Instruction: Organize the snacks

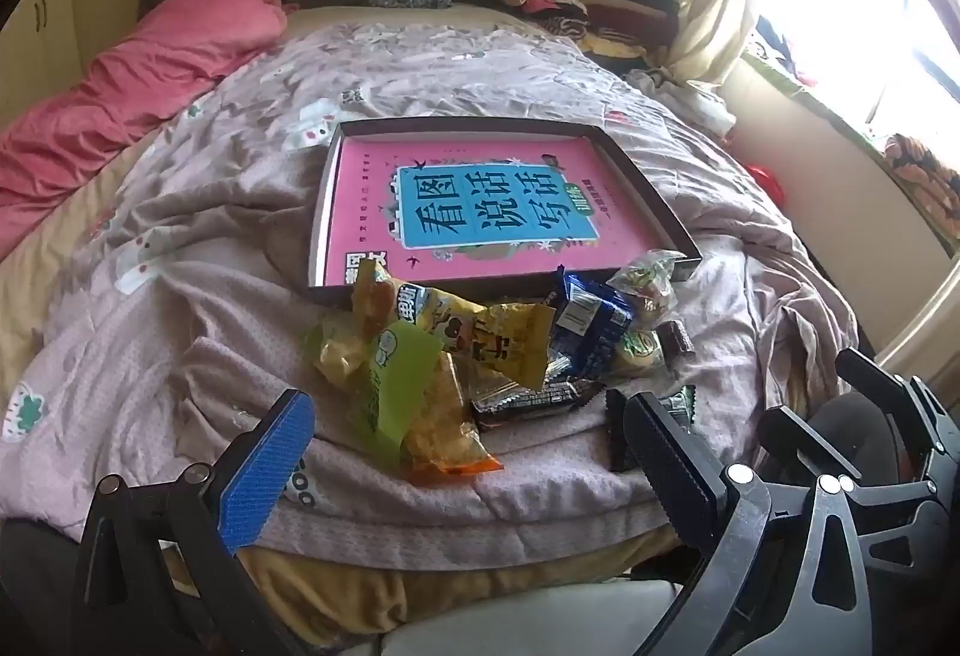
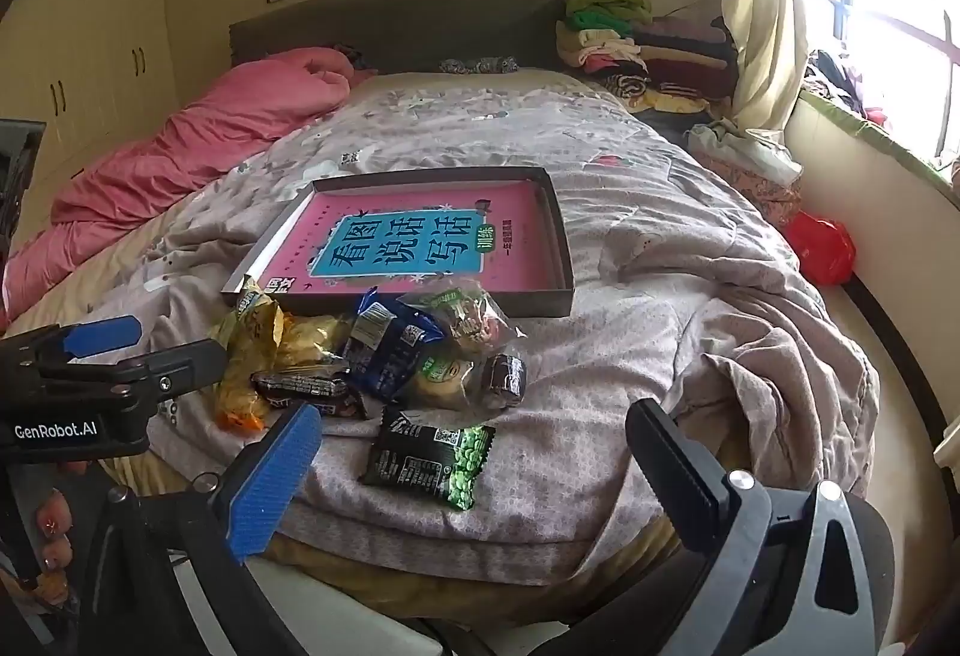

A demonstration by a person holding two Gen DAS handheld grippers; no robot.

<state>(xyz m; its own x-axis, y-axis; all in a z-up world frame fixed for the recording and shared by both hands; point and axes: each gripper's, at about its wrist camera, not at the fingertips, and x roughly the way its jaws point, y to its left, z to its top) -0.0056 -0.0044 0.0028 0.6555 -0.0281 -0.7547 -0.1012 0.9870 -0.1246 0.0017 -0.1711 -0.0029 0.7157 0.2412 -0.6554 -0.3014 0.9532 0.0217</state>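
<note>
One shallow brown tray on the mauve quilt, pink book lying flat inside. Just before its near rim, a heap of snack packets (roughly eight; overlaps blur the count). One black-and-green packet apart, nearer the bed's foot. Left gripper spread wide, empty, above the heap's near edge. Right gripper likewise wide apart, empty. Bare quilt right of the heap.

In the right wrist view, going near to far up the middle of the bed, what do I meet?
Black-and-green snack packet → heap of mixed snack packets → shallow box holding a pink book → bare patterned quilt → dark headboard.
</note>
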